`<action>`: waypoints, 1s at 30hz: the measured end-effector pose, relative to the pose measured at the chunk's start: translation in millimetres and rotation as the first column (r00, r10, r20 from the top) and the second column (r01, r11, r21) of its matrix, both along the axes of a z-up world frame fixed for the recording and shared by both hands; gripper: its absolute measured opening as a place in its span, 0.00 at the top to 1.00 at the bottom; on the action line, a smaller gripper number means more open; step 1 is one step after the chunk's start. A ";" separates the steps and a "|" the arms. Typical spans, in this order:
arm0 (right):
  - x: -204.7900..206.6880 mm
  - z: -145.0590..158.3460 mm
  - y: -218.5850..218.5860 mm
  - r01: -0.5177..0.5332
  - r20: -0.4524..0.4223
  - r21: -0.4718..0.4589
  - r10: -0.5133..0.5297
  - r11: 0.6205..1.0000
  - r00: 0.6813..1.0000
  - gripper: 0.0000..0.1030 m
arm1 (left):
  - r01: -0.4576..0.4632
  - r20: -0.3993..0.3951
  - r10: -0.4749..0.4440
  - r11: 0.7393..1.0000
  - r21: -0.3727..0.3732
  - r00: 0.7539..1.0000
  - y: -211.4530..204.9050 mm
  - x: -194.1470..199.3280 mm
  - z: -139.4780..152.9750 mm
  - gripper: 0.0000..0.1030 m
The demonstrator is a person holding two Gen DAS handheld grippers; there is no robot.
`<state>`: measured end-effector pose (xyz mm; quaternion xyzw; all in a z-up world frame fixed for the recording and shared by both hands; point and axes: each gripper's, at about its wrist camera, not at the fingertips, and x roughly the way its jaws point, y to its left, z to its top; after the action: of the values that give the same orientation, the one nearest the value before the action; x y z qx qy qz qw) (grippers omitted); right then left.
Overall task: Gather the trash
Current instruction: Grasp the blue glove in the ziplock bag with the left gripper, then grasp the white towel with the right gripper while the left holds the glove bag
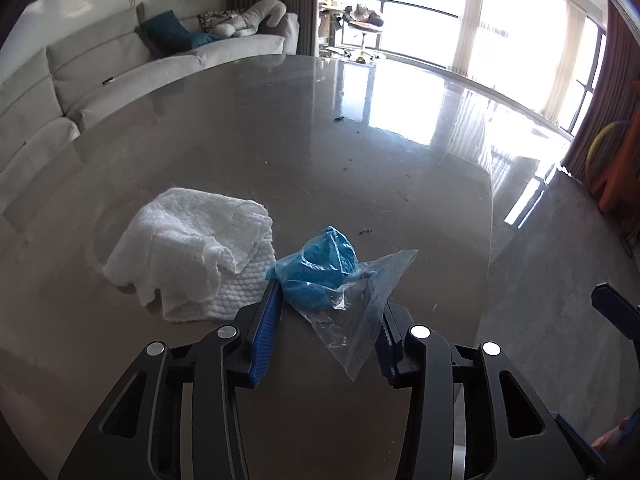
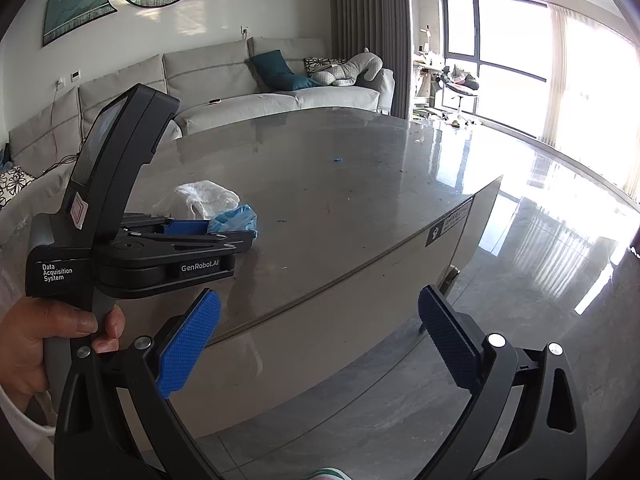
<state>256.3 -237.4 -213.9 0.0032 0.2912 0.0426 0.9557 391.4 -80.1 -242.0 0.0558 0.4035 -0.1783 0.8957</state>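
Note:
A crumpled blue wad inside a clear plastic bag [image 1: 324, 268] lies on the grey table [image 1: 280, 140]. My left gripper [image 1: 326, 300] is open, its blue-padded fingers on either side of the bag's near end, low over the table. A rumpled white cloth [image 1: 192, 252] lies just left of the bag. In the right wrist view the left gripper [image 2: 224, 236] shows from the side with the blue bag [image 2: 236, 218] at its tips and the cloth [image 2: 200, 198] behind. My right gripper [image 2: 320, 328] is open and empty, held off the table's near corner above the floor.
Small blue scraps [image 1: 339, 119] and dark crumbs [image 1: 366, 233] are scattered on the table; a blue scrap shows in the right wrist view [image 2: 337, 159]. A grey sofa [image 1: 100, 80] stands beyond the far edge. The table's right edge [image 1: 490, 208] drops to shiny floor.

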 end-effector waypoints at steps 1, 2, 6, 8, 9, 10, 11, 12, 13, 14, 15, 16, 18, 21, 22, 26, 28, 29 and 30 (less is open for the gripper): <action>-0.1 0.5 0.5 0.000 0.004 -0.001 0.000 1.000 1.000 0.04 | -0.002 0.004 0.002 1.000 0.000 1.000 1.5 -0.1 1.8 0.70; -0.3 1.4 0.4 0.001 0.007 0.000 -0.001 1.000 1.000 0.04 | -0.006 0.012 0.006 1.000 0.005 1.000 1.9 -1.8 3.9 0.72; 2.0 2.6 -0.1 0.003 0.011 0.014 -0.004 1.000 1.000 0.04 | -0.011 0.067 0.010 1.000 0.024 0.998 7.7 -8.2 15.6 0.75; 3.1 4.5 3.8 0.000 0.016 0.016 0.000 1.000 1.000 0.04 | -0.016 0.094 0.013 0.999 0.033 0.995 10.0 -12.7 23.1 0.76; 3.2 5.3 5.9 -0.002 0.021 0.015 0.002 1.000 1.000 0.04 | -0.018 0.104 0.014 0.999 0.035 0.994 12.8 -14.9 26.6 0.76; 4.1 7.0 8.2 -0.007 0.028 0.016 0.007 1.000 1.000 0.04 | -0.018 0.110 0.015 0.999 0.031 0.994 16.8 -17.1 29.7 0.77; 5.8 8.0 9.7 -0.015 0.031 0.018 0.014 1.000 0.999 0.04 | -0.024 0.114 0.021 0.999 0.026 0.993 21.9 -19.1 32.8 0.77; 7.3 9.4 12.6 -0.022 0.034 0.019 0.022 1.000 0.999 0.04 | -0.035 0.118 0.032 0.999 0.021 0.993 28.0 -21.0 35.7 0.77; 8.1 10.6 14.1 -0.030 0.039 0.021 0.029 0.999 0.999 0.04 | -0.046 0.119 0.044 0.999 0.012 0.992 36.1 -23.0 37.1 0.77; 10.3 12.2 17.5 -0.039 0.044 0.025 0.038 0.999 0.998 0.04 | -0.059 0.118 0.058 0.998 0.004 0.991 44.6 -24.8 38.2 0.77; 12.7 13.7 21.4 -0.052 0.046 0.028 0.051 0.998 0.998 0.04 | -0.071 0.114 0.071 0.997 -0.004 0.991 53.0 -25.8 39.0 0.77; 15.2 14.8 25.3 -0.065 0.050 0.030 0.064 0.997 0.997 0.04 | -0.084 0.109 0.084 0.996 -0.010 0.990 59.8 -26.4 39.8 0.77; 22.8 17.3 34.0 -0.092 0.059 0.030 0.091 0.995 0.994 0.04 | -0.114 0.115 0.116 0.993 -0.020 0.987 77.9 -26.5 43.6 0.77; 41.1 20.9 47.8 -0.138 0.061 0.036 0.136 0.990 0.989 0.04 | -0.162 0.137 0.164 0.986 -0.023 0.977 100.8 -29.5 48.3 0.77; 48.8 20.9 53.6 -0.154 0.052 0.040 0.152 0.987 0.987 0.04 | -0.176 0.142 0.178 0.984 -0.027 0.974 107.3 -29.6 49.1 0.77; 83.4 20.6 80.3 -0.201 0.001 0.039 0.201 0.979 0.980 0.04 | -0.219 0.141 0.222 0.975 -0.037 0.965 119.4 -27.2 49.4 0.77; 99.8 19.1 96.2 -0.224 -0.030 0.018 0.225 0.974 0.974 0.04 | -0.229 0.150 0.232 0.973 -0.041 0.961 123.9 -25.9 51.1 0.77; 107.8 17.9 103.0 -0.233 -0.047 0.012 0.233 0.972 0.971 0.04 | -0.232 0.156 0.235 0.972 -0.040 0.959 125.8 -25.7 52.3 0.77; 115.0 15.9 109.5 -0.244 -0.070 0.009 0.244 0.970 0.967 0.04 | -0.234 0.162 0.237 0.972 -0.035 0.958 126.6 -25.6 53.2 0.77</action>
<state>371.4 -127.8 -198.0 -0.0308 0.3229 0.1597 0.9323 365.8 46.5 -188.9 0.0149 0.3302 -0.0685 0.9413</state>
